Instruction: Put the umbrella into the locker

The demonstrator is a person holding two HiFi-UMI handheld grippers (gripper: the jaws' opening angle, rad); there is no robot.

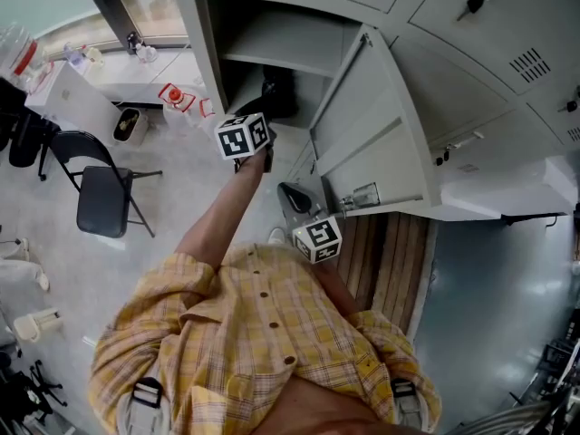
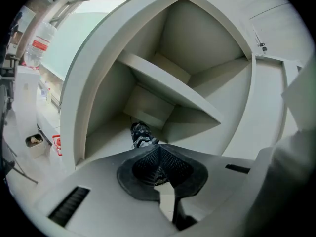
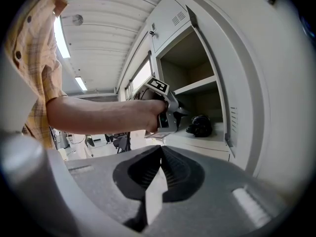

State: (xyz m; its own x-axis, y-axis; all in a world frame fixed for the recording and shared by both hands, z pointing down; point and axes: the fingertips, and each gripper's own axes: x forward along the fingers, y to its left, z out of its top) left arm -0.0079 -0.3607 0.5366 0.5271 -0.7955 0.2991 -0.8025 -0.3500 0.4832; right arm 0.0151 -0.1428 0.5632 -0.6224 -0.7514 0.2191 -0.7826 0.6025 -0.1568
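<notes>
No word or number can be read anywhere. The marker cube (image 1: 243, 137) on the left gripper (image 2: 159, 169) and the second cube (image 1: 317, 238) on the right gripper (image 3: 160, 164) bear only black-and-white squares. The red-and-white label (image 2: 38, 45) on the far-left bottle (image 2: 43, 31) is too blurred to read.

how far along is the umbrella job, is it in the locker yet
Done: the folded dark patterned umbrella lies inside the open grey metal locker, below its shelf. In hand: nothing; the left gripper, just outside the opening, and the right gripper are both shut and empty. Remaining: perhaps only closing the locker's open grey door.
</notes>
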